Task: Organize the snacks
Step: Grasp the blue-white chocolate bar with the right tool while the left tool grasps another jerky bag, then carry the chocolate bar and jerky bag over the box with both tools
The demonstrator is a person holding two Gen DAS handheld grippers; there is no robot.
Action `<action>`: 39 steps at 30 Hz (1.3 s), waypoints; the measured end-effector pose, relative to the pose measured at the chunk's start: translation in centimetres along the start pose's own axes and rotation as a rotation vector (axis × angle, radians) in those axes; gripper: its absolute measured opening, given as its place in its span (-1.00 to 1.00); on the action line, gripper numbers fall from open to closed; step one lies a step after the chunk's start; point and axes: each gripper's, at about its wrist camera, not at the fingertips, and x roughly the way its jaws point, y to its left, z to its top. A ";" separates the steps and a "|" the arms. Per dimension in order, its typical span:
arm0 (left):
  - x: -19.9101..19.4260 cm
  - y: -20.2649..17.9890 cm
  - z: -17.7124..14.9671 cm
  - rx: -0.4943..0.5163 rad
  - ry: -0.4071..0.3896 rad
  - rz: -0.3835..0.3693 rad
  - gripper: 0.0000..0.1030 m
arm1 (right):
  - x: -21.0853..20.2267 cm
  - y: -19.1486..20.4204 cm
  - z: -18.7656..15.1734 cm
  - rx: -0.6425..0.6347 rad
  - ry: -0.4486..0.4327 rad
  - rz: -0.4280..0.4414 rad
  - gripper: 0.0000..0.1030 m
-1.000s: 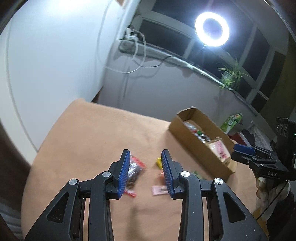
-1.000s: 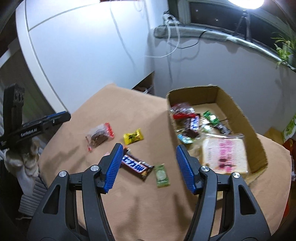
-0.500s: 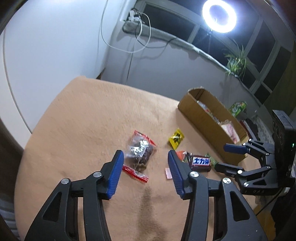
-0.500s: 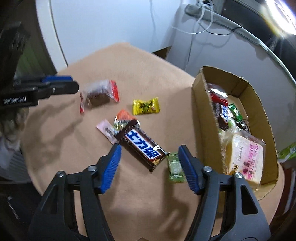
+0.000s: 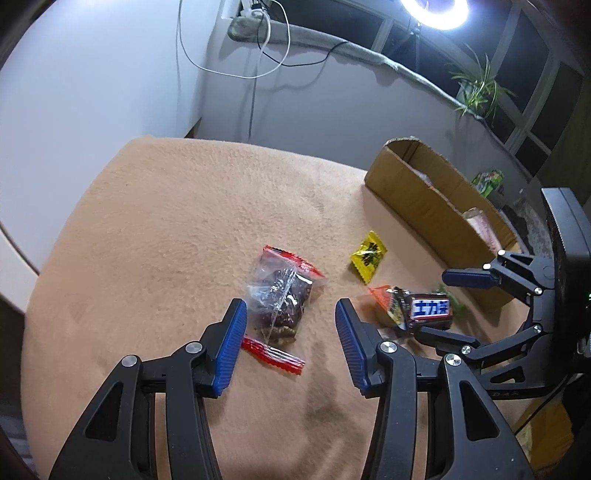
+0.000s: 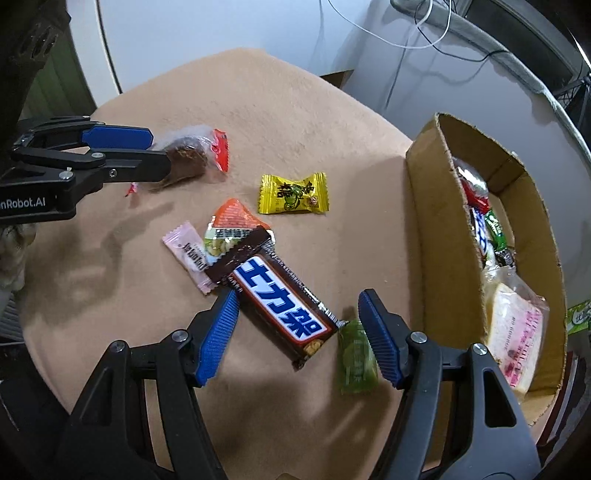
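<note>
both grippers hang parted and empty: left gripper (image 5: 288, 339) over the clear brownie packet (image 5: 280, 299), right gripper (image 6: 295, 332) astride the chocolate bar (image 6: 277, 302); lower squarely, pinch across each wrapper's middle.

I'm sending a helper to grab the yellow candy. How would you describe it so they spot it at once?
On the tan cloth, left of the cardboard box, loose snacks lie scattered. The yellow candy lies alone beyond the chocolate bar: the only bright yellow wrapper, twisted at both ends.

home room, windowsill plant (image 5: 478, 90), ring light (image 5: 436, 11)
</note>
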 end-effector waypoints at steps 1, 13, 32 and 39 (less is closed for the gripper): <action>0.2 0.0 0.0 0.004 0.002 0.005 -0.05 | 0.2 -0.1 0.0 0.004 0.002 0.004 0.36; 2.1 0.4 0.0 0.025 0.022 0.044 -0.06 | 0.7 -0.5 0.0 0.046 -0.011 0.058 0.00; -0.2 -0.4 -0.7 0.013 -0.042 0.047 -0.30 | -2.1 -1.1 -1.7 0.137 -0.093 0.072 -0.42; -2.5 -1.8 -0.6 0.024 -0.096 0.032 -0.30 | -4.8 -0.6 -2.8 0.156 -0.148 0.068 -0.41</action>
